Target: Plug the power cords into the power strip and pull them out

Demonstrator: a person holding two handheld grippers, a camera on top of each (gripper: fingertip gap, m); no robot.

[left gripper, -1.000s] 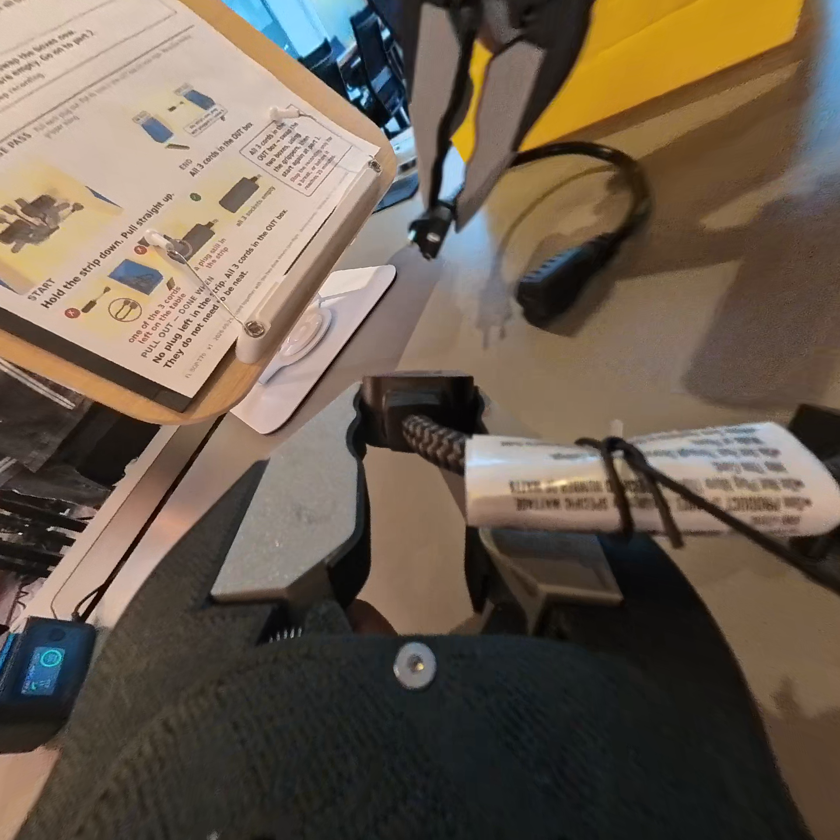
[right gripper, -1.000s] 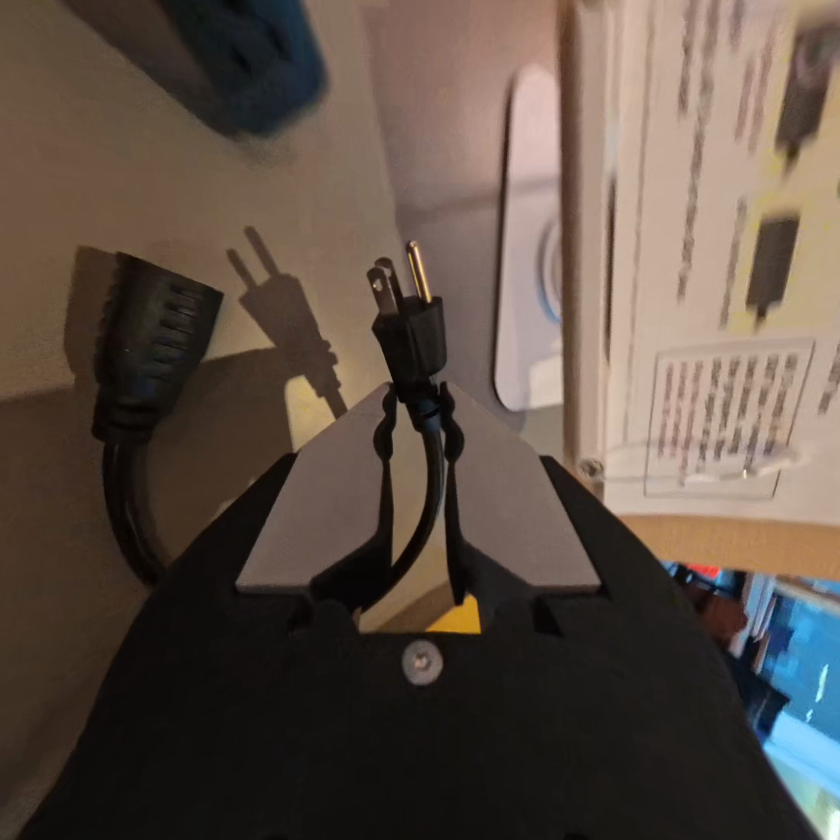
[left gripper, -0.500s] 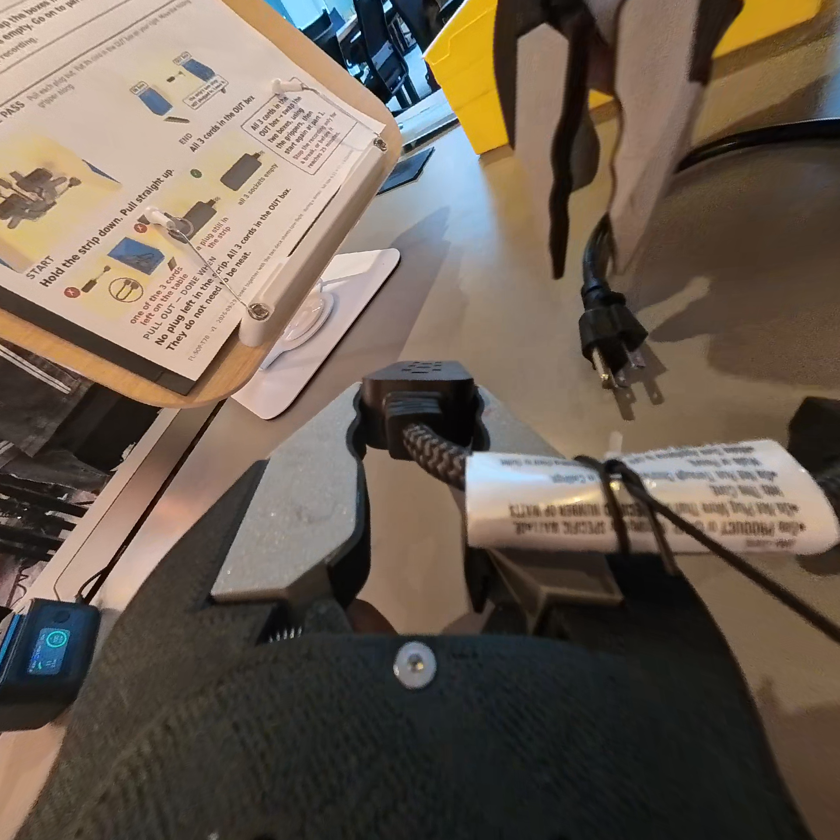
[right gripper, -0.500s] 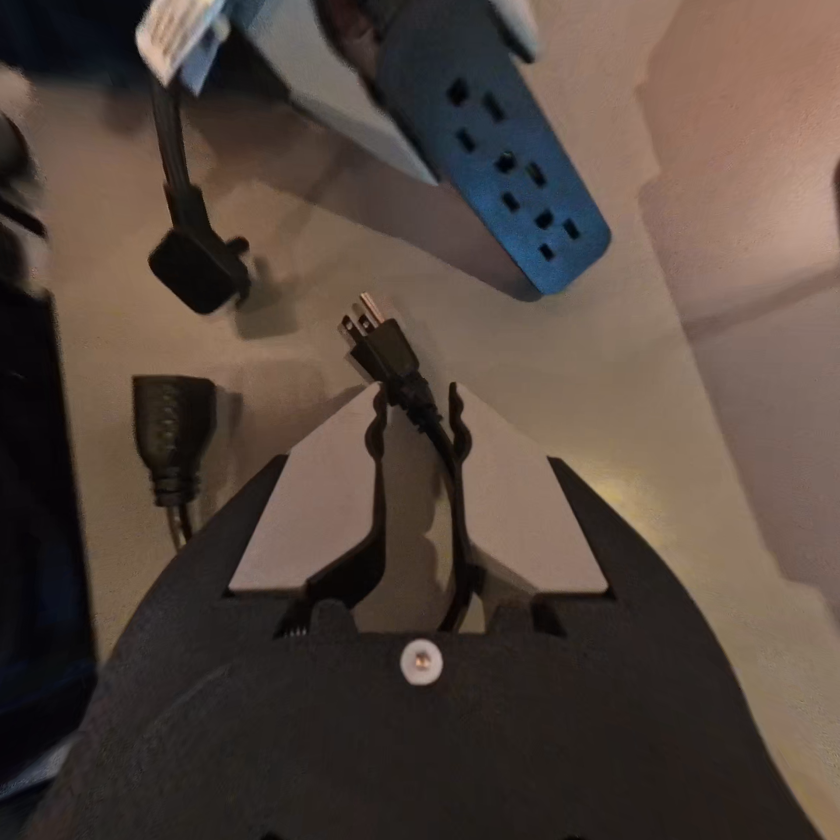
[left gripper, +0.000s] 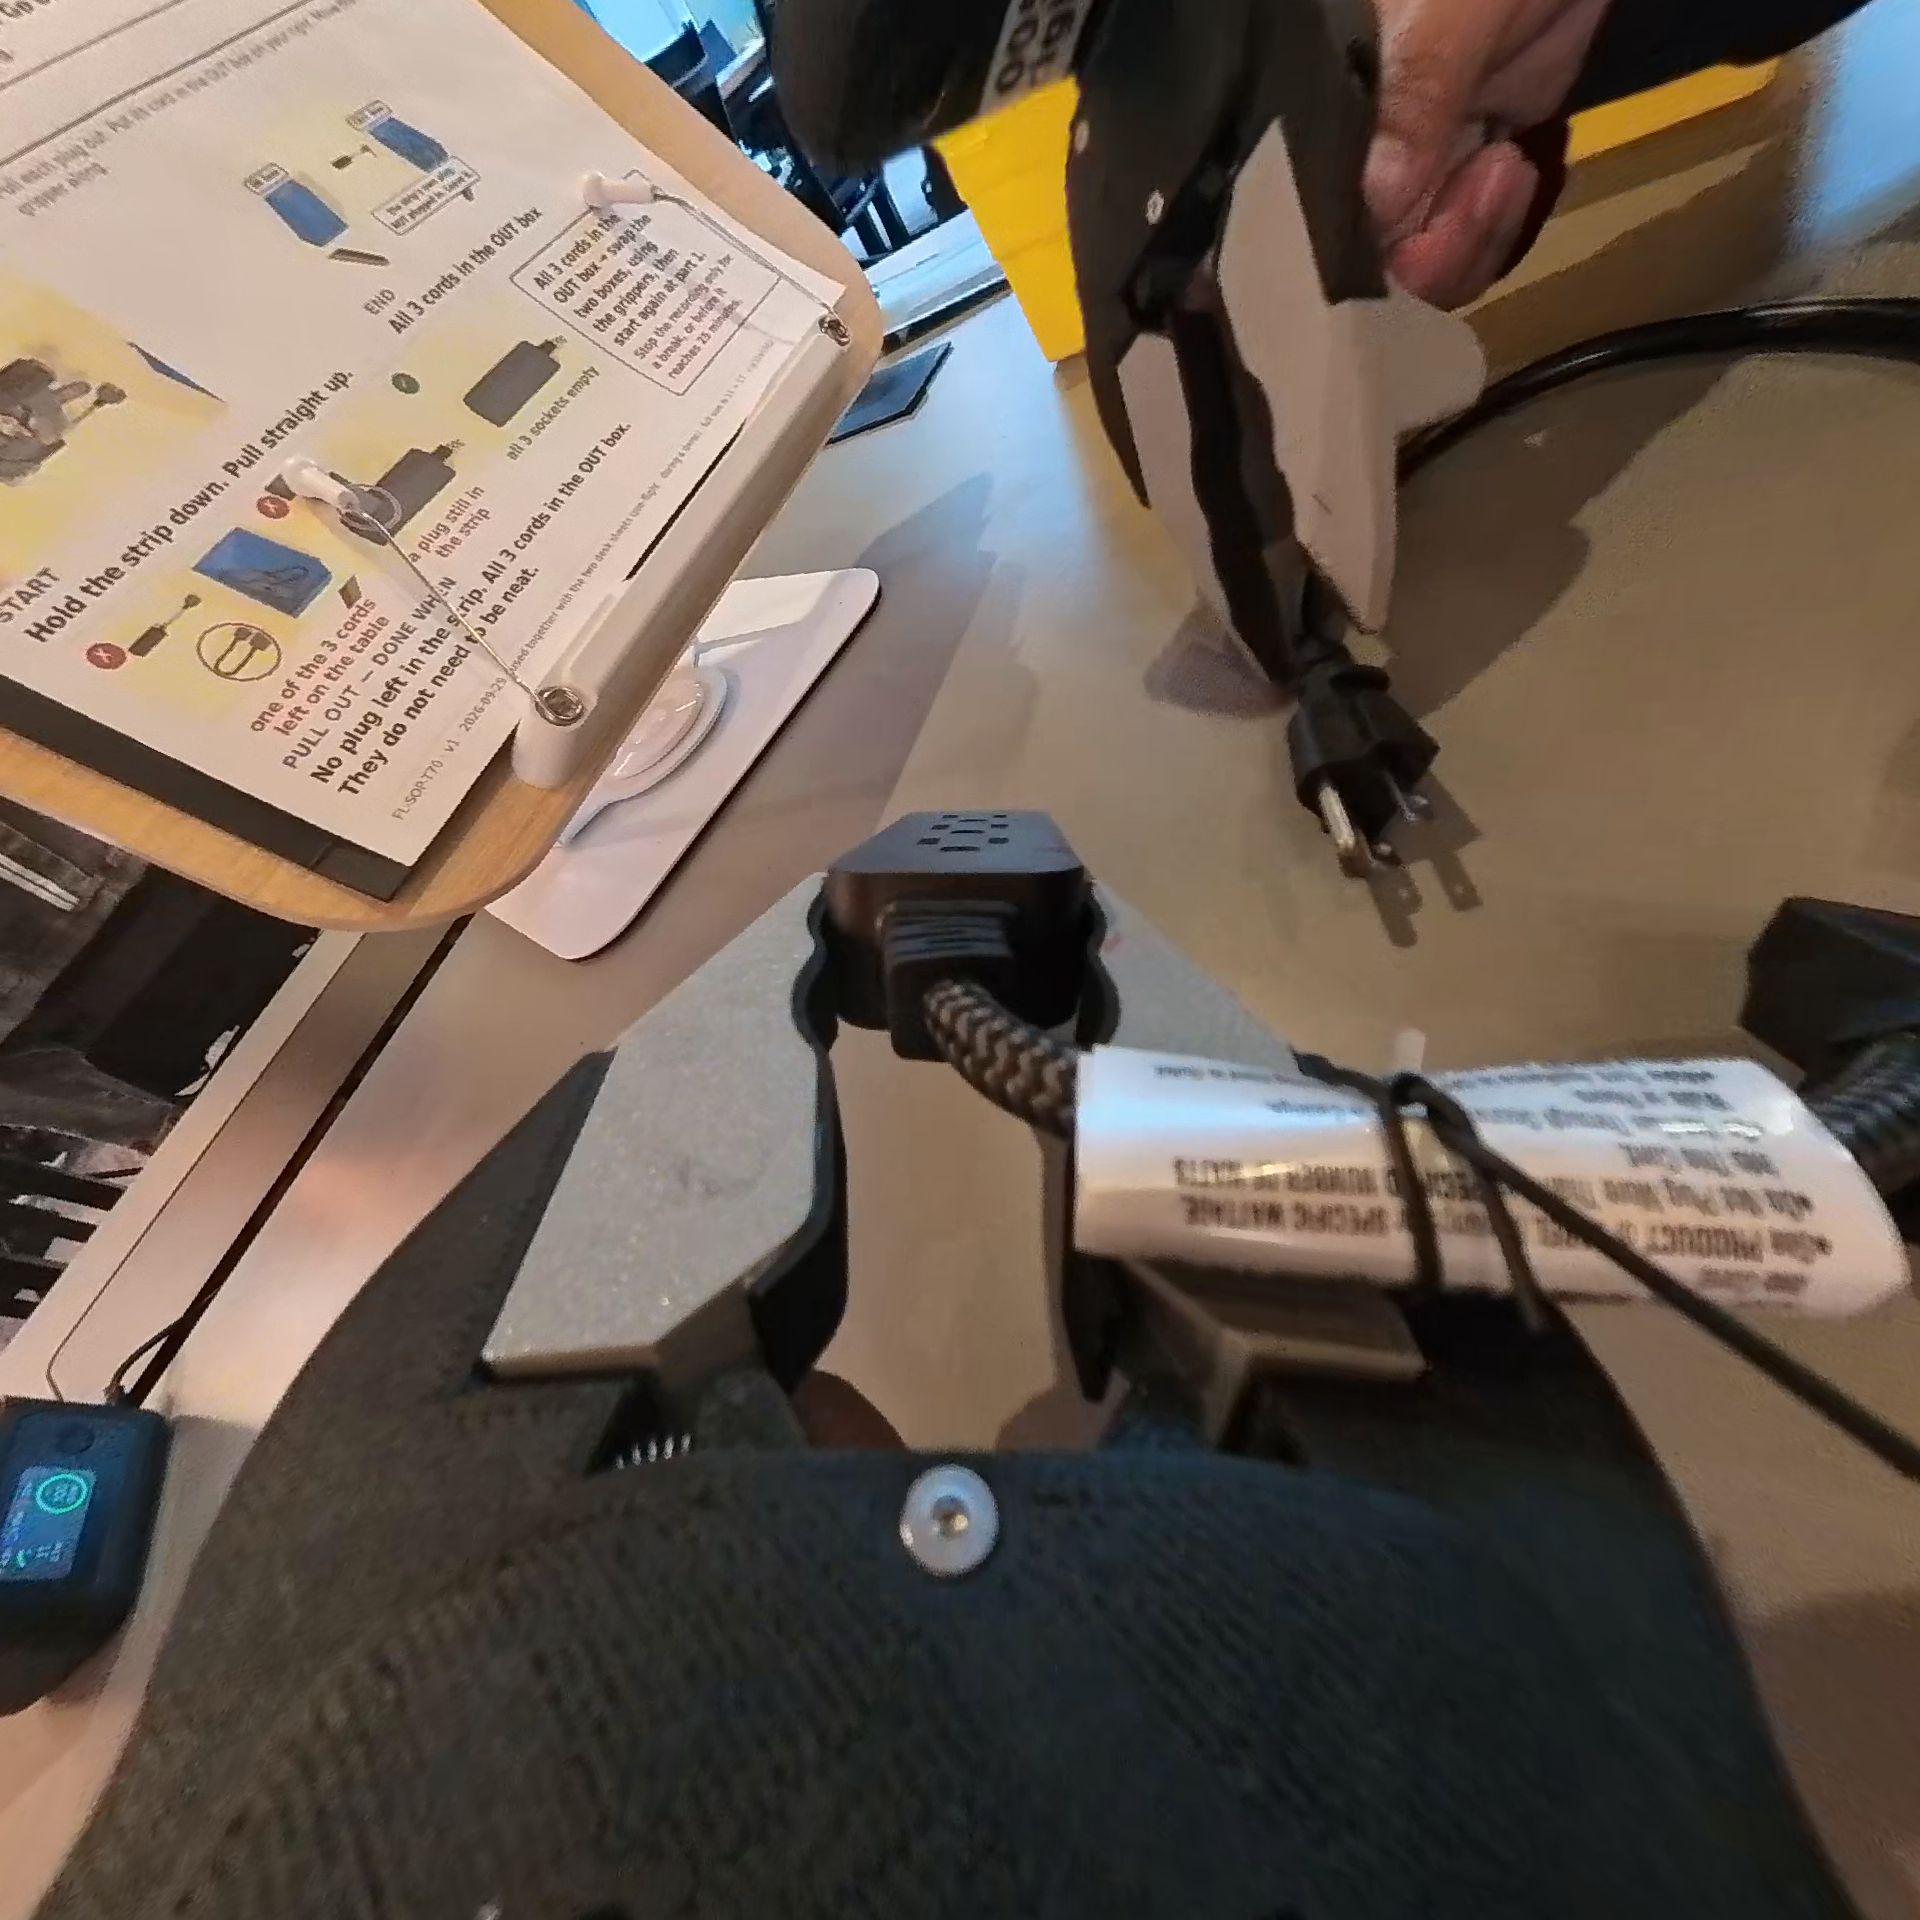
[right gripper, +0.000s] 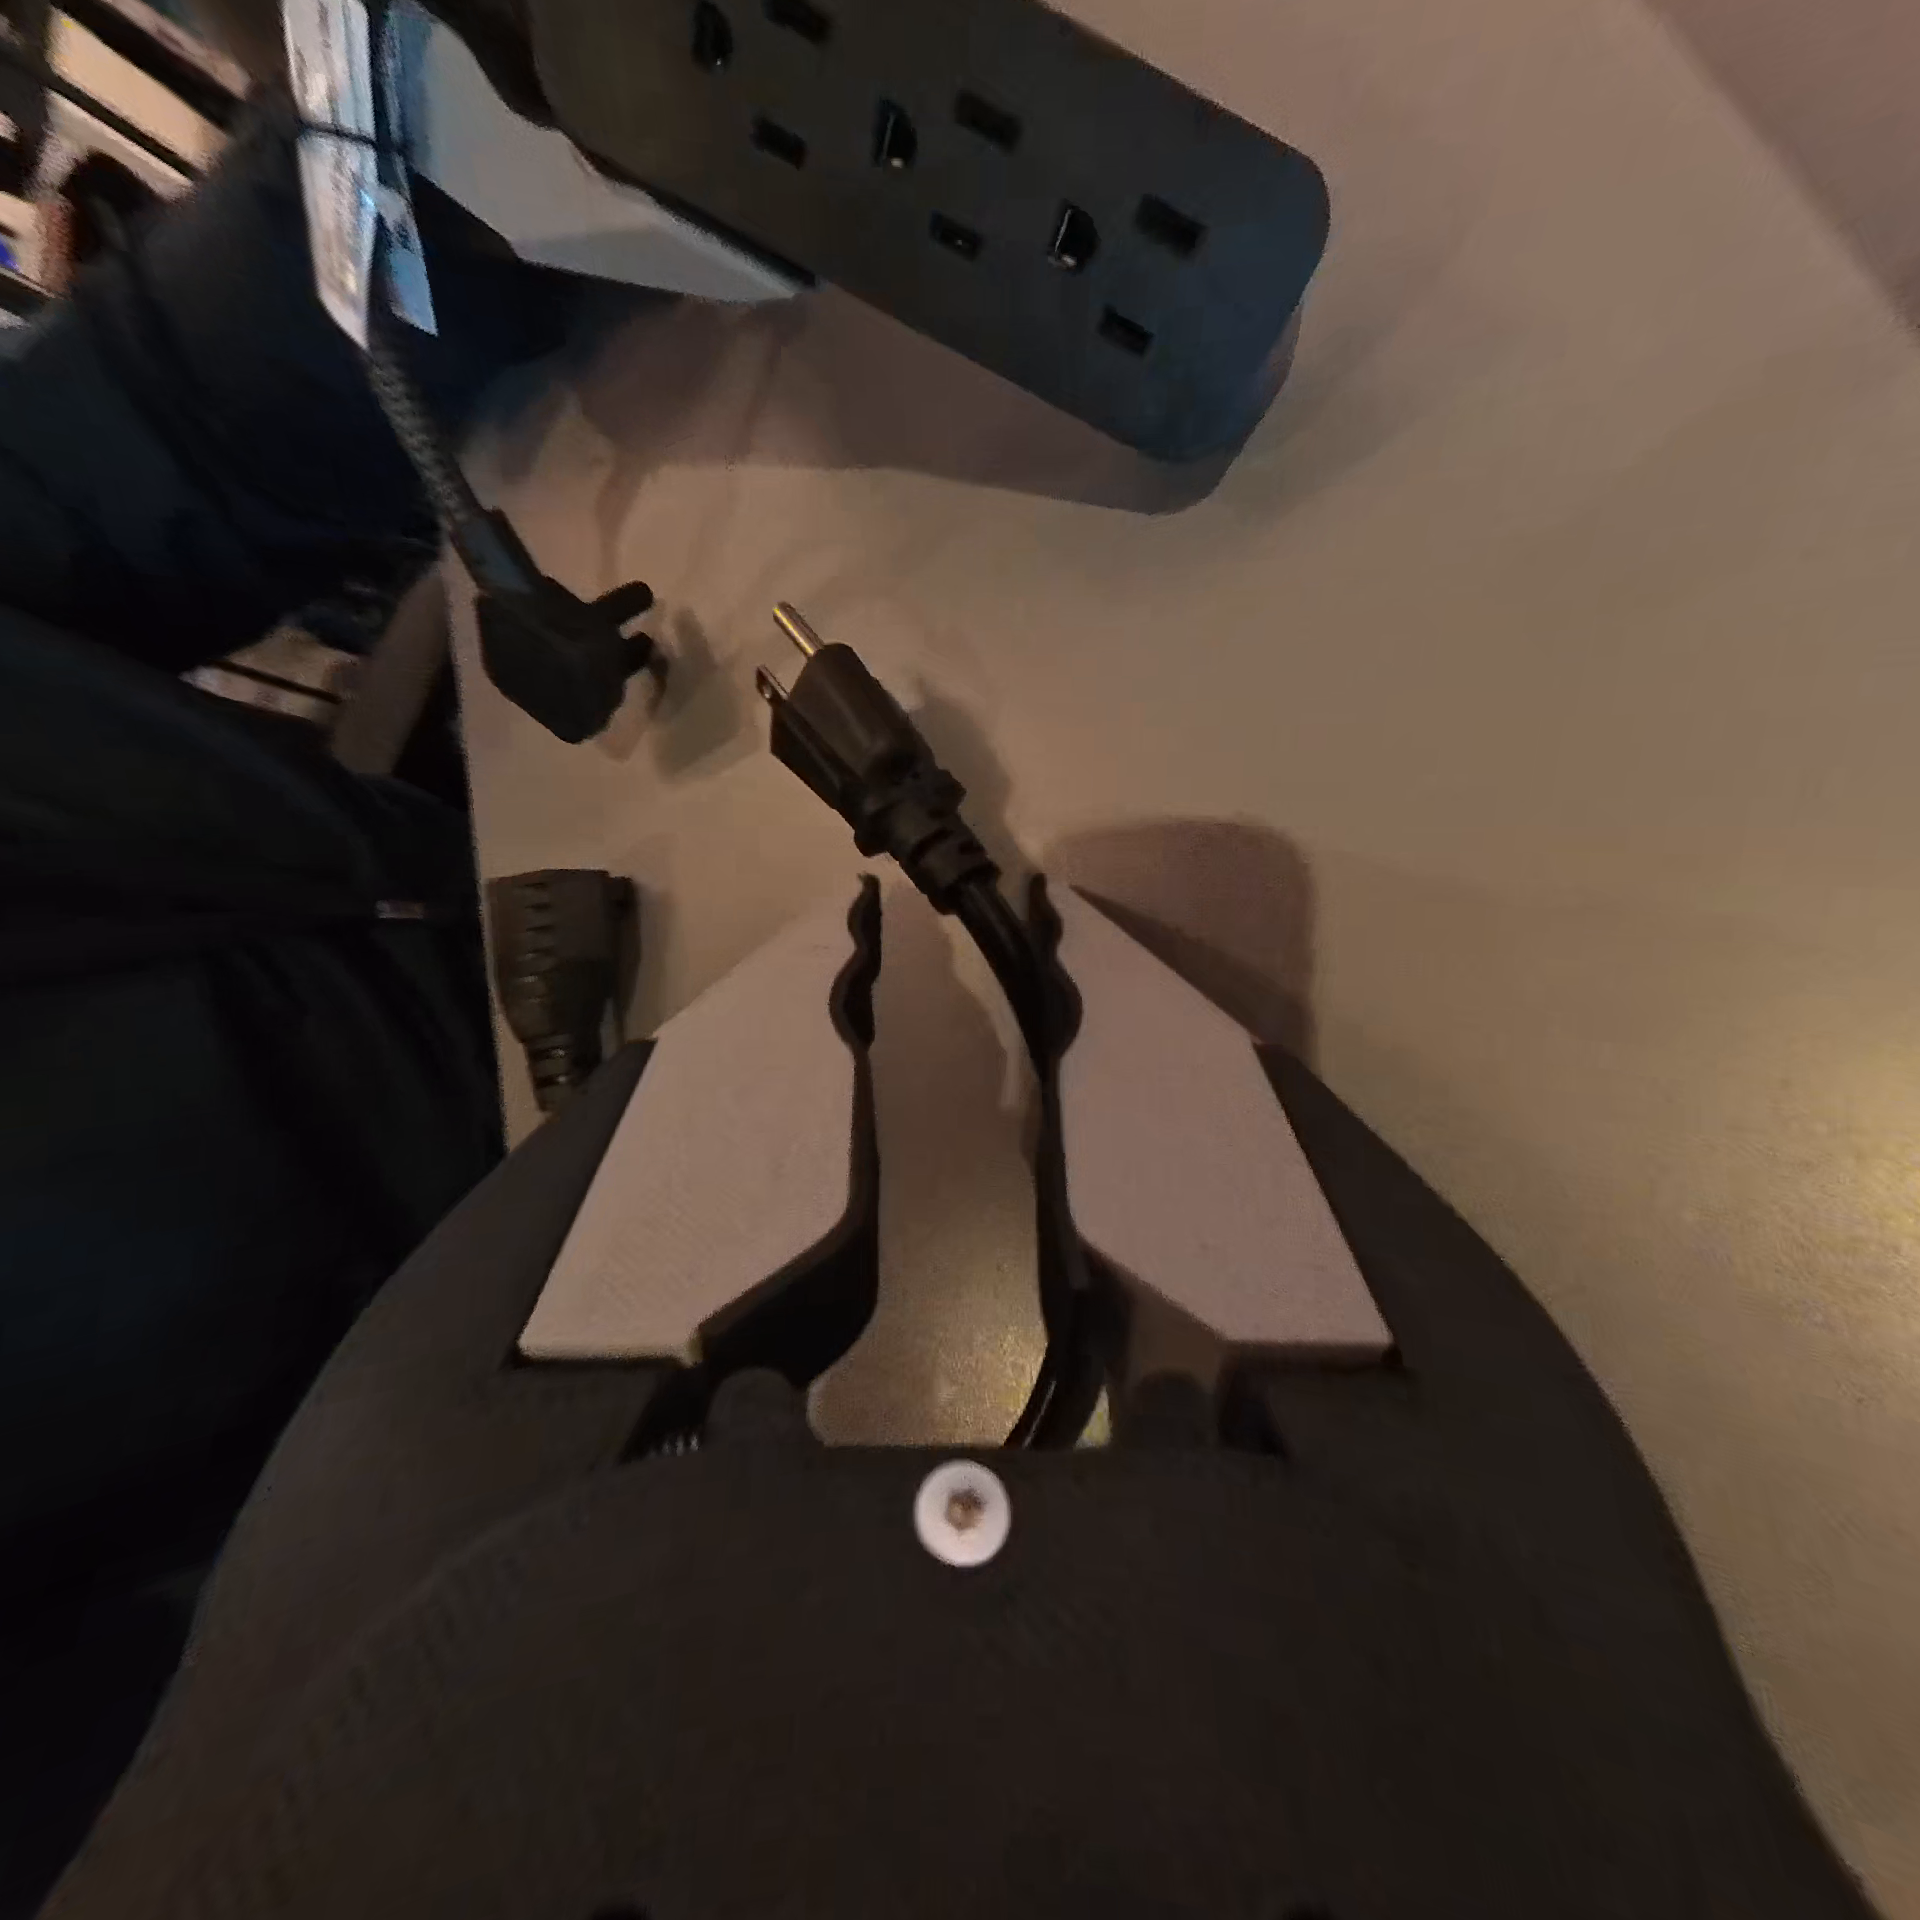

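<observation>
Between the fingers of the right claw (right gripper: pixel 951 914) runs a black power cord whose three-prong plug (right gripper: pixel 847 727) sticks out past the fingertips, low over the table (right gripper: pixel 1455 831) with its prongs about at the surface. That claw is released: the cord leans on one finger (right gripper: pixel 1049 966) while the other finger stands clear of it with daylight between, so nothing's pinched. Seen from the left wrist, the plug (left gripper: pixel 1361 727) hangs out of those slack fingers, tips roughly at the tabletop.

Just beyond sits the power strip (right gripper: pixel 987 208), dark, with every socket I can see empty. The left claw (left gripper: pixel 961 935) is clenched on the strip's cord end (left gripper: pixel 961 862), fingers hugging both sides, with the braided cable and its white tag (left gripper: pixel 1455 1174) trailing off to the right.

So I'd call this the plug-in phase, with nothing plugged in yet. Looks like the right side is re-gripping. The next move probably wants the fingers on the plug body itself rather than the cord, prongs squared up to a socket, then a straight push while the left keeps the strip steady.

Nearby on the table: the strip's own flat plug (right gripper: pixel 561 655), a socket end of another cord (right gripper: pixel 556 956), an instruction sheet on a stand (left gripper: pixel 343 416), and a yellow bin (left gripper: pixel 1018 187) further back.
</observation>
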